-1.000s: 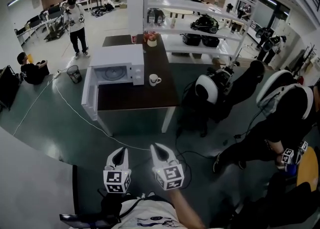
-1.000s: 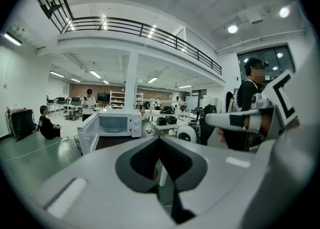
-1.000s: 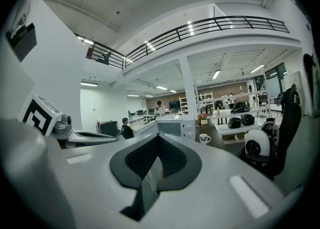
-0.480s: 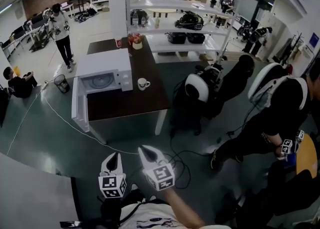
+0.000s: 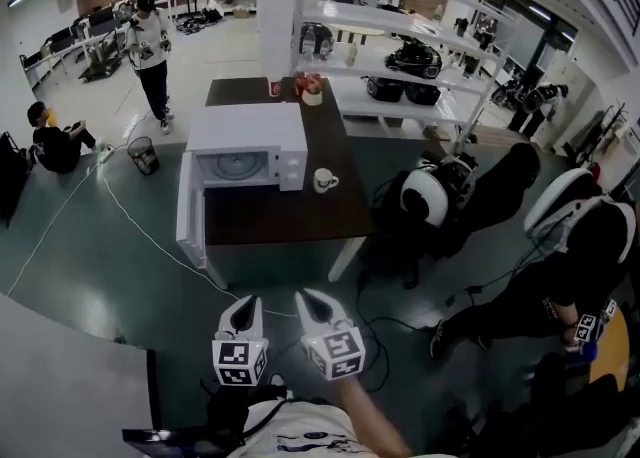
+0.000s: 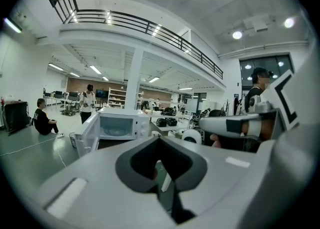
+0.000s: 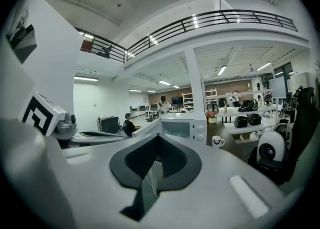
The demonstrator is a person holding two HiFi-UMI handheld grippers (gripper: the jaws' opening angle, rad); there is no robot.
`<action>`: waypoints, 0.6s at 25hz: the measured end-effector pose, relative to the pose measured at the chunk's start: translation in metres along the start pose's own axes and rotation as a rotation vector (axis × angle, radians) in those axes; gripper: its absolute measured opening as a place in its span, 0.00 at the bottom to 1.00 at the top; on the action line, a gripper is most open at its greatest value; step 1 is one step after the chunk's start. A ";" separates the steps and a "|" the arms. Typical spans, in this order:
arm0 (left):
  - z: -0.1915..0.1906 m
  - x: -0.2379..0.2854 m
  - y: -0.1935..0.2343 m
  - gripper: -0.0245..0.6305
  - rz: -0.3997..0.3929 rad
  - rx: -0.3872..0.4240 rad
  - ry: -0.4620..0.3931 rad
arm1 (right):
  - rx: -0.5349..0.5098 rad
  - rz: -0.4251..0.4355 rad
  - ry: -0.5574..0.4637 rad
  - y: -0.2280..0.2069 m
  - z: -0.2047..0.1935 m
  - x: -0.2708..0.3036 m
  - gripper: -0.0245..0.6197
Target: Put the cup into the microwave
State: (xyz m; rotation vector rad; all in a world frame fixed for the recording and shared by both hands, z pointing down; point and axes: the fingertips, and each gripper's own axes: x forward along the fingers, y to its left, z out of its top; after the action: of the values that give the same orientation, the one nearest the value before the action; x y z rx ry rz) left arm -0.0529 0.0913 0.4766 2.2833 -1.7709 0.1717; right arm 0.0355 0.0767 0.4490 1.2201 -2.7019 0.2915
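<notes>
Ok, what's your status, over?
Left tongs and right tongs shut, empty. Cup on table, right of open microwave. Nothing blocking it.

Dark table (image 5: pixel 290 221) ahead, flower pot (image 5: pixel 312 94) and red can (image 5: pixel 274 88) at its far end; white shelving rack (image 5: pixel 440 66) just behind — dark gear (image 5: pixel 410 51) on its shelves; standing person (image 5: pixel 152 51) far left, seated person (image 5: pixel 55 141) on the floor (image 5: pixel 90 276) near a wire bin (image 5: pixel 145 154); white cable (image 5: pixel 135 231) crossing the floor.

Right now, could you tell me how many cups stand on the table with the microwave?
1: the white cup stands on the dark table, right of the microwave. Items at the far end are too small to identify.
</notes>
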 end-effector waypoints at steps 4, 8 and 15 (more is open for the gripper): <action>-0.007 0.005 0.018 0.04 0.002 -0.034 0.026 | -0.001 0.007 0.029 0.006 -0.005 0.016 0.04; -0.011 0.011 0.026 0.04 0.000 -0.053 0.042 | -0.005 0.010 0.063 0.006 -0.012 0.025 0.04; -0.016 0.033 0.031 0.04 0.006 -0.073 0.067 | -0.010 0.018 0.099 -0.011 -0.016 0.047 0.04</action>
State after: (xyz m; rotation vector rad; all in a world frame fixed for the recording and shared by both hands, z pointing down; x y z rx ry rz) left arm -0.0733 0.0579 0.5037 2.1959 -1.7224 0.1793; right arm 0.0144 0.0395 0.4759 1.1468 -2.6280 0.3309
